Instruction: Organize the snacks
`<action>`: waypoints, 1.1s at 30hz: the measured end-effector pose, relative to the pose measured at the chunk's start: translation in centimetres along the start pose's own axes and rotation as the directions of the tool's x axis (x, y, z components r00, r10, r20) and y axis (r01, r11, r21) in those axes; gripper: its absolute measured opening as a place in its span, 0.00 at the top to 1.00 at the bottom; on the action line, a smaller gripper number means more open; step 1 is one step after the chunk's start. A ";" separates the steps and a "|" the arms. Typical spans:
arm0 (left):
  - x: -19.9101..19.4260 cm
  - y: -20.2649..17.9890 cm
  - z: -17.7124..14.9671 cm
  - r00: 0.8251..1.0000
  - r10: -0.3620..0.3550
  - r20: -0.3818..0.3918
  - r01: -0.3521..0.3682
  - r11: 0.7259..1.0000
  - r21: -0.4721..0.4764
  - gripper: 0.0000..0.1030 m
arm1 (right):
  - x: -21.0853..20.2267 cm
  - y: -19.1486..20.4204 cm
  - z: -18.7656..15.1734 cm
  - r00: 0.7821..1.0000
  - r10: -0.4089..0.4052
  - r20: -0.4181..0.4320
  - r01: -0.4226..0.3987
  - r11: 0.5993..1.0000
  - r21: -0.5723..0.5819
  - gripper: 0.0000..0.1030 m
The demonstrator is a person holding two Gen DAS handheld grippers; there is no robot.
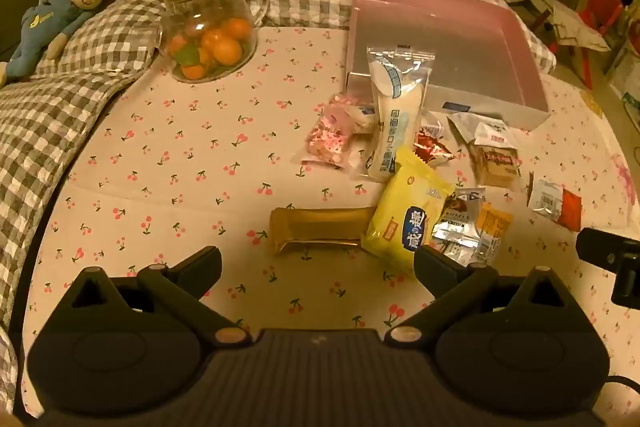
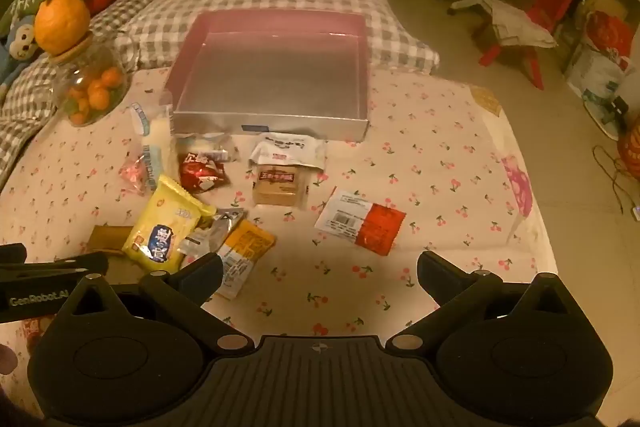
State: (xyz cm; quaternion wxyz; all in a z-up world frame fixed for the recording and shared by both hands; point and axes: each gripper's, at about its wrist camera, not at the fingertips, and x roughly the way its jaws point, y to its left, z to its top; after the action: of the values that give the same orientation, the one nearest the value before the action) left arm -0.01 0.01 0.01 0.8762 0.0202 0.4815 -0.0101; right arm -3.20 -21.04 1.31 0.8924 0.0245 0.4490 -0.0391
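Pink-walled and bare inside, the box (image 2: 272,83) sits at the far side of the cherry-print sheet on the bed (image 2: 432,163), and all the snacks lie loose in front of it, none packed yet. My left tongs (image 1: 316,263) and right tongs (image 2: 320,267) both hover spread wide, gripping nothing. The yellow packet (image 1: 404,215) overlaps the gold bar (image 1: 316,231) and the silver packet (image 1: 460,227), so closing on that heap could pinch two wrappers at once or drag a neighbour along. Slick foil may slip out on the lift. The soft bedding could give under a downward press. The long white packet (image 1: 394,115) seems to lean on the box wall, though I cannot be sure; nudging it may topple it.
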 end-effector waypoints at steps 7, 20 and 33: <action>0.4 0.3 0.0 1.000 -0.018 -0.021 0.018 1.000 -0.004 0.00 | -0.2 0.5 -0.3 1.000 -0.002 -0.005 0.002 1.000 -0.005 0.00; 0.0 -0.5 -0.1 1.000 -0.013 -0.019 0.013 1.000 0.027 0.00 | 0.3 0.8 -0.4 1.000 -0.005 -0.015 0.005 1.000 -0.022 0.00; -0.1 -0.6 -0.3 1.000 -0.014 -0.014 0.015 0.999 0.039 0.00 | 0.3 1.0 -0.4 1.000 -0.009 -0.020 0.009 1.000 -0.029 0.00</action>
State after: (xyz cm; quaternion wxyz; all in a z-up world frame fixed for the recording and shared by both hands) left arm -0.30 -0.63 -0.10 0.8721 0.0340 0.4874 -0.0259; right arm -3.24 -20.01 0.85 0.8880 0.0101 0.4583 -0.0364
